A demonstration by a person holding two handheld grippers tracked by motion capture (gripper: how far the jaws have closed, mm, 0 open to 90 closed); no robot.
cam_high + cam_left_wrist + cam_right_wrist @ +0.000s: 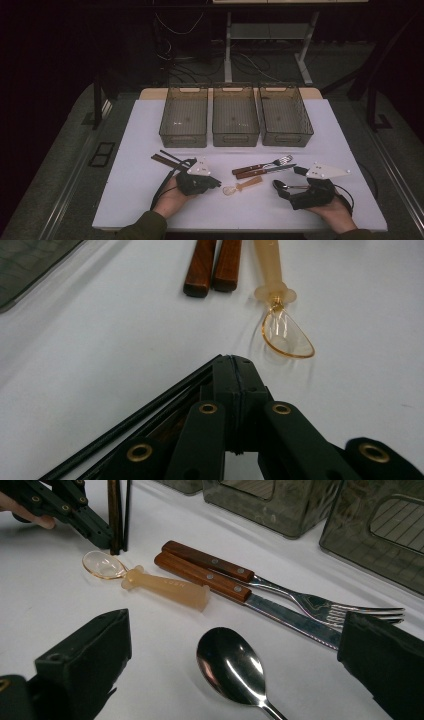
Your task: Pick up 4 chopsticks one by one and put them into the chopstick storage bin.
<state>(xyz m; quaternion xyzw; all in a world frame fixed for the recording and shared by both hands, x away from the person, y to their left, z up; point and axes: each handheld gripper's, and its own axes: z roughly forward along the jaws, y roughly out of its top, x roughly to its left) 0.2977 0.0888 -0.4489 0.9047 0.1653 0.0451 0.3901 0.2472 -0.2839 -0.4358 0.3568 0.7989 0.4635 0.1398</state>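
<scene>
My left gripper (pixel 217 182) (pixel 235 365) rests on the white table with its jaws shut tip to tip. Dark chopsticks (pixel 167 159) (pixel 140 420) lie along its left side and reach to the tips; I cannot tell whether they are clamped. Just past those tips lies a small amber spoon (pixel 242 186) (pixel 285 332) (pixel 160 585). My right gripper (pixel 291 183) (pixel 235 645) is open wide and low on the table. The bowl of a metal spoon (pixel 279 185) (pixel 230 665) lies between its jaws, untouched.
A wooden-handled fork (pixel 280 161) (pixel 320 602) and knife (pixel 265 171) (pixel 280 612) lie side by side between the grippers. Three smoky plastic bins (pixel 182 137) (pixel 235 137) (pixel 287 136) stand in a row at the back of the table (pixel 140 190).
</scene>
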